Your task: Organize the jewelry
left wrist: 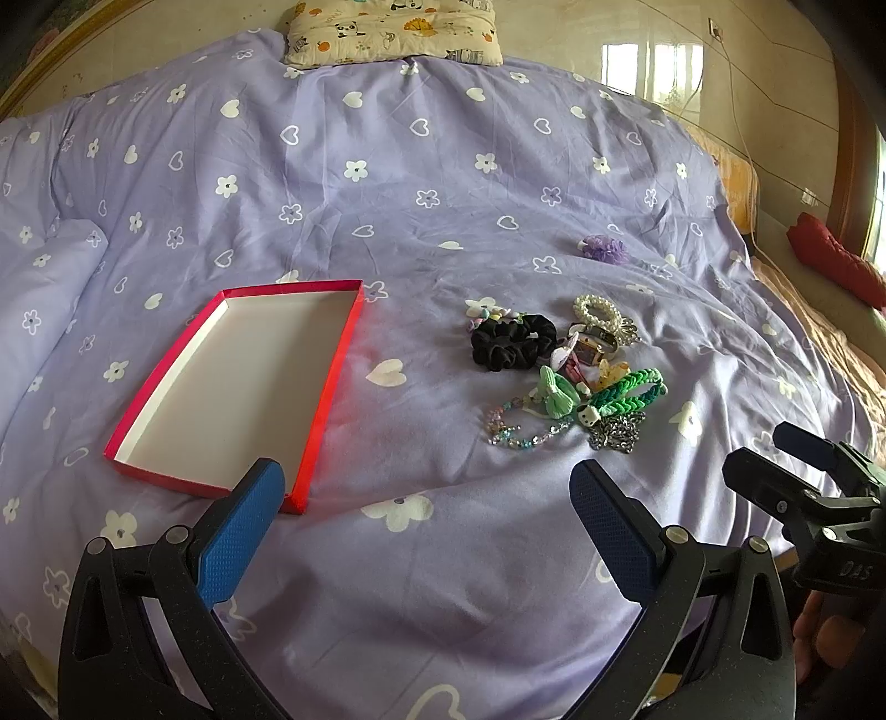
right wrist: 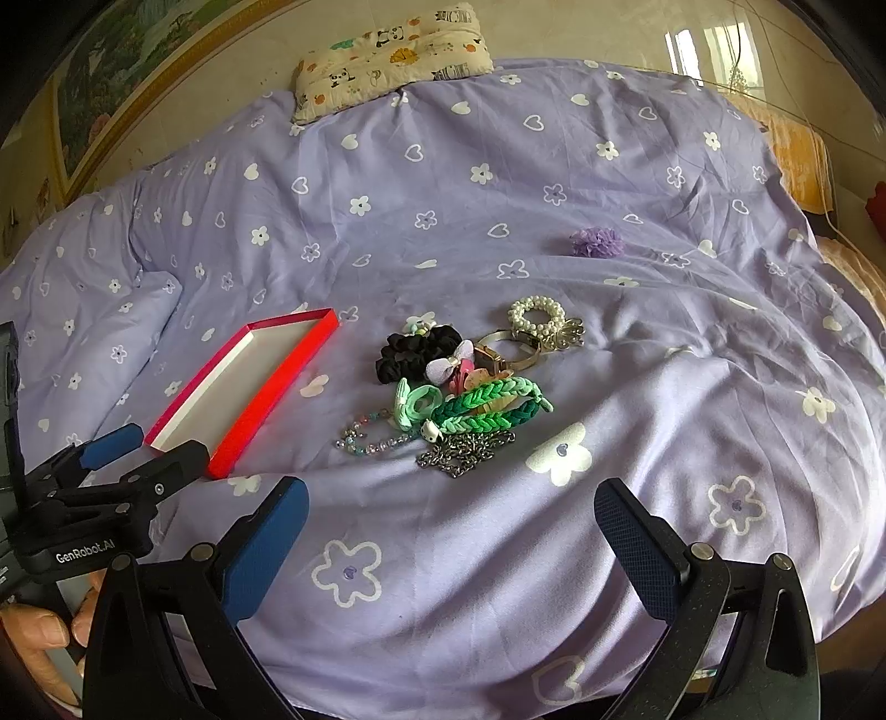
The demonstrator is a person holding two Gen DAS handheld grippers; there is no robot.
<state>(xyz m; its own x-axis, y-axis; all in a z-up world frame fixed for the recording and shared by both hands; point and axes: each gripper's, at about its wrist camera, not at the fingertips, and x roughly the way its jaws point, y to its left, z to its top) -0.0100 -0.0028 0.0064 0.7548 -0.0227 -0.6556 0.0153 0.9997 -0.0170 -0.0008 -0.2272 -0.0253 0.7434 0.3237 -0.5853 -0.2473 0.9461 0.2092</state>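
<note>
Between red tray (left wrist: 332,382) and jewelry pile (left wrist: 559,371), bare quilt (left wrist: 432,581); both grippers wide.

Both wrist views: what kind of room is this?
Most likely a bedroom: a bed under a purple floral duvet, a panda-print pillow at its head, and a framed painting on the wall.

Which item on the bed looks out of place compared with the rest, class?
The purple scrunchie lies alone on the quilt, well beyond the pile of bracelets and hair ties beside the red box. The box holds nothing, so no sorting has begun. Nothing looks broken or spilled.
</note>
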